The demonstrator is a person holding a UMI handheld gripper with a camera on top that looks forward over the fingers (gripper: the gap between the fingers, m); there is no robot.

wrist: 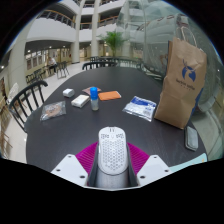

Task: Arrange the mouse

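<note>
Round dark table (60, 135) fills the middle of the frame. On it: brown paper bag (181, 84) standing upright at right; clear plastic packet (141, 107) just left of the bag; orange flat card (109, 96) near centre; small bottle with blue cap (94, 98) upright beside it; white box (80, 101) and smaller white item (69, 92) left of the bottle; another clear packet (54, 110) at left. White perforated mouse (112, 149) at lower centre; whether it rests on the tabletop cannot be told.
</note>
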